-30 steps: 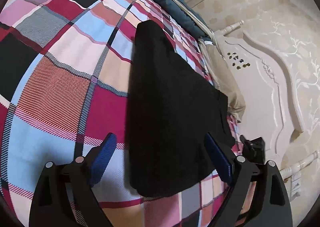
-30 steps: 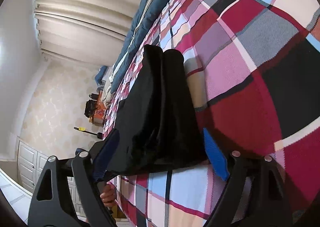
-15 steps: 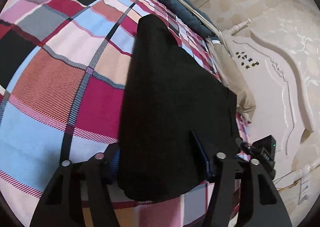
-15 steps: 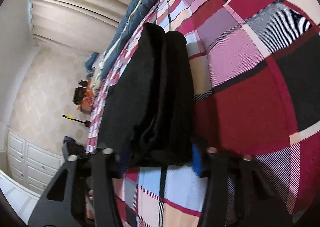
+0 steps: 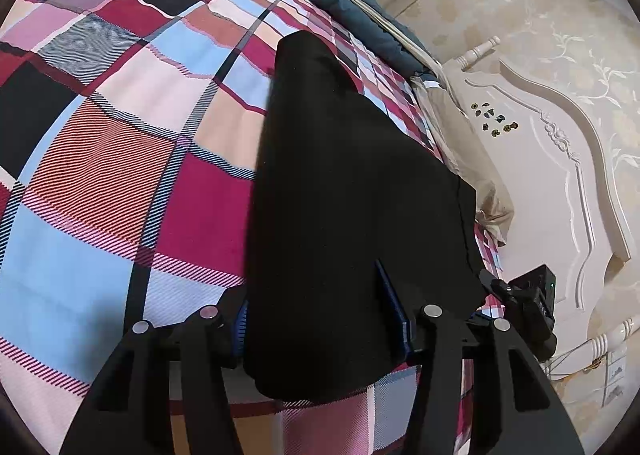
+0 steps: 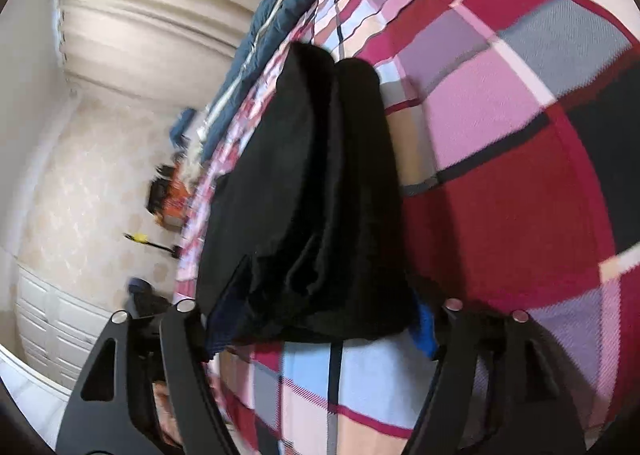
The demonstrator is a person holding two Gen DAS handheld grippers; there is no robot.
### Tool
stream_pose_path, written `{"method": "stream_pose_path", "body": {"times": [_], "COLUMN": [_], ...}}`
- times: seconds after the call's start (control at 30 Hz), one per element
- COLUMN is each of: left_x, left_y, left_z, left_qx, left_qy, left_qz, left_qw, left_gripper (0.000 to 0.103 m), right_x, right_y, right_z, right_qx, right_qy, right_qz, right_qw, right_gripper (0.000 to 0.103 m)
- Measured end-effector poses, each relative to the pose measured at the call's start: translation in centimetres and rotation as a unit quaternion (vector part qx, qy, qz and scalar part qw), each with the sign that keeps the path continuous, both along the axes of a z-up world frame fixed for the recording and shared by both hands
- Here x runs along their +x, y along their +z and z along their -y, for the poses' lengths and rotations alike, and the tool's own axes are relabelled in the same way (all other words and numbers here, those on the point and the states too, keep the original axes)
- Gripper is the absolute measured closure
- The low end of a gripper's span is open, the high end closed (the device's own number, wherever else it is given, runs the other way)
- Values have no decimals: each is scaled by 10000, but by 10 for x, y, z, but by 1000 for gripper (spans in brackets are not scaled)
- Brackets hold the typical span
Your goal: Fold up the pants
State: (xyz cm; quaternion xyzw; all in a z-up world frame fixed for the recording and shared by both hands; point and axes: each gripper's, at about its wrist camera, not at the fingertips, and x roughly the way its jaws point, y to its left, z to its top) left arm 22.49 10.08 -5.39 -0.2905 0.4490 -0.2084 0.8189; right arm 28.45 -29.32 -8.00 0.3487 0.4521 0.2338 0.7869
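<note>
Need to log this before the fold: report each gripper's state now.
Left gripper: closed on the near end of the black pants.
Right gripper: jaws just reopened around the pants; grip cannot be told.

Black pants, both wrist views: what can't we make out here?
- Left wrist view: the black pants cover most of one blue pad of the left gripper; contact there is unclear.
- Right wrist view: motion blur; whether the right gripper pads press the cloth is unclear.
- Far ends of the pant legs: too foreshortened to judge.
- Dark fabric hides seams and layers.
</note>
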Motion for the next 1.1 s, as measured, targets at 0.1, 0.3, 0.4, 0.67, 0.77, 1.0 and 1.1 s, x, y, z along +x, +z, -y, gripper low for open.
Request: {"method": "stream_pose_path", "body": {"times": [0.1, 0.3, 0.4, 0.67, 0.77, 1.0, 1.1], "left_x": [0, -7, -13, -36, -47, -65, -69], "left_y": [1, 9, 13, 16, 17, 17, 16], "left_z": [0, 2, 0, -2, -4, -4, -5], "left_qx": [3, 193, 259, 468, 489, 520, 496], "left_qy": [15, -13, -10, -19, 10, 53, 61], "left_qz": [2, 99, 85, 96, 105, 124, 100], "left_qw": [10000, 9998, 9996, 9989, 9987, 9986, 9987], "left_gripper": [52, 56, 56, 56, 56, 56, 56], "right_x": [-1, -13, -21, -43, -53, -65, -72], "right_y": [-3, 3, 3, -1, -2, -3, -3], "right_z": [4, 8, 8, 9, 9, 8, 8], "right_qx": [120, 308, 372, 514, 540, 547, 557], "right_qy": [-34, -31, -21, 12, 41, 92, 107], "right_qz": [-76, -29, -45, -83, -84, -71, -64], "right_qw": [9999, 9995, 9993, 9986, 9985, 9984, 9984], "right_gripper": [57, 63, 63, 63, 63, 63, 63]}}
